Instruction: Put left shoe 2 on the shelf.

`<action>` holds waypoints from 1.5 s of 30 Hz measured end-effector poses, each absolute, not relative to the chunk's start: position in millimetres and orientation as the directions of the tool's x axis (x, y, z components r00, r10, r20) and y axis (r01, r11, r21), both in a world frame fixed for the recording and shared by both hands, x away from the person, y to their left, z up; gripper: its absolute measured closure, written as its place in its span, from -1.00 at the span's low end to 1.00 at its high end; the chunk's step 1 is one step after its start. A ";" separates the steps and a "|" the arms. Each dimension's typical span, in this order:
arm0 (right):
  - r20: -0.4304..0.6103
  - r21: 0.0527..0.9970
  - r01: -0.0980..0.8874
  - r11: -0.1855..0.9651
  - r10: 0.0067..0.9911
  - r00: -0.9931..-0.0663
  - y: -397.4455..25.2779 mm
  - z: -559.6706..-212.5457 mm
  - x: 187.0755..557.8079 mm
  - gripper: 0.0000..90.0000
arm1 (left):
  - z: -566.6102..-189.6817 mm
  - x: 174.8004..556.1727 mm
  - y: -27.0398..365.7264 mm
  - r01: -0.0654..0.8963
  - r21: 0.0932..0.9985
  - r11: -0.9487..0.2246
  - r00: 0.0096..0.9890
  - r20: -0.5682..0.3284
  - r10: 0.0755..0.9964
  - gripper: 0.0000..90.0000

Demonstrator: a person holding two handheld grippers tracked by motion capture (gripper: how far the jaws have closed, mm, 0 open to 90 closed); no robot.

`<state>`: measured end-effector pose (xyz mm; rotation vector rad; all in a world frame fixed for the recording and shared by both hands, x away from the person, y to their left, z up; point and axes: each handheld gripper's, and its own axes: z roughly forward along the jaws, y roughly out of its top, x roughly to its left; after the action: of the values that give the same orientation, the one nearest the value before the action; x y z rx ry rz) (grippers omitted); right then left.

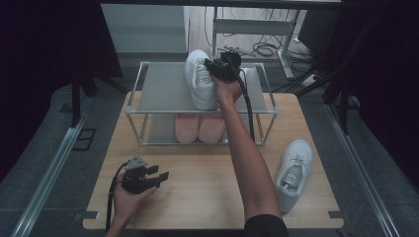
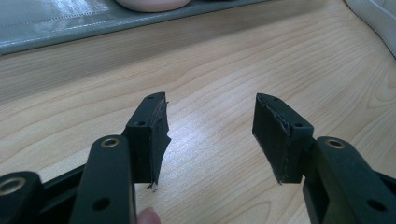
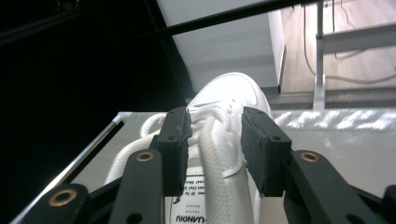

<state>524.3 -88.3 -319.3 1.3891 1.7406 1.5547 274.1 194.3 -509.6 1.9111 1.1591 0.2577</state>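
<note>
The right tool (image 1: 211,68) is stretched out over the top level of the two-level metal shoe rack with grey shelves (image 1: 163,91), which stands at the far side of the light wooden desk (image 1: 207,185). Its two black jaws are closed on the side wall of a white lace-up sneaker (image 1: 199,79), one jaw inside the opening and one outside. This sneaker lies on the top shelf with its toe pointing away from the person.

The left tool (image 1: 159,178) rests low over the near left part of the desk. Its jaws stand wide apart and hold nothing.

A second white sneaker (image 1: 294,173) lies on the desk at the right, well apart from the rack. A pair of pink slippers (image 1: 199,127) sits on the lower shelf.
</note>
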 end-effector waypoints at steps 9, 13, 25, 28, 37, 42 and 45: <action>0.249 0.937 0.336 -0.096 0.857 -0.451 -111.6 -309.3 492.8 0.52 | -508.0 273.8 195.9 0.619 0.762 -0.190 0.546 -0.244 0.801 0.02; 0.248 0.934 0.346 -0.085 0.853 -0.460 -123.9 -313.3 480.2 0.64 | -509.7 274.6 192.4 0.623 0.755 -0.205 0.550 -0.236 0.801 0.02; 0.263 0.920 0.386 -0.058 0.823 -0.504 -137.4 -339.5 449.8 0.93 | -509.7 275.0 192.2 0.622 0.754 -0.212 0.554 -0.232 0.799 0.01; 0.257 0.919 0.393 -0.041 0.817 -0.516 -135.2 -347.3 442.8 0.95 | -511.2 275.6 192.1 0.625 0.750 -0.214 0.554 -0.234 0.799 0.01; 0.256 0.916 0.400 -0.028 0.809 -0.530 -130.7 -358.2 437.2 0.97 | -511.6 275.2 189.8 0.627 0.749 -0.214 0.557 -0.239 0.795 0.01; 0.254 0.917 0.399 -0.026 0.810 -0.529 -128.3 -362.2 435.2 1.00 | -511.1 274.6 189.9 0.627 0.748 -0.216 0.557 -0.237 0.796 0.01; 0.260 0.917 0.397 -0.037 0.809 -0.526 -128.2 -363.3 434.8 1.00 | -510.9 274.6 190.1 0.626 0.750 -0.214 0.558 -0.239 0.794 0.02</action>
<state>434.8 -128.2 -363.3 1.2714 1.8877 1.5832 274.6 190.1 -510.9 1.9313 1.1482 0.2470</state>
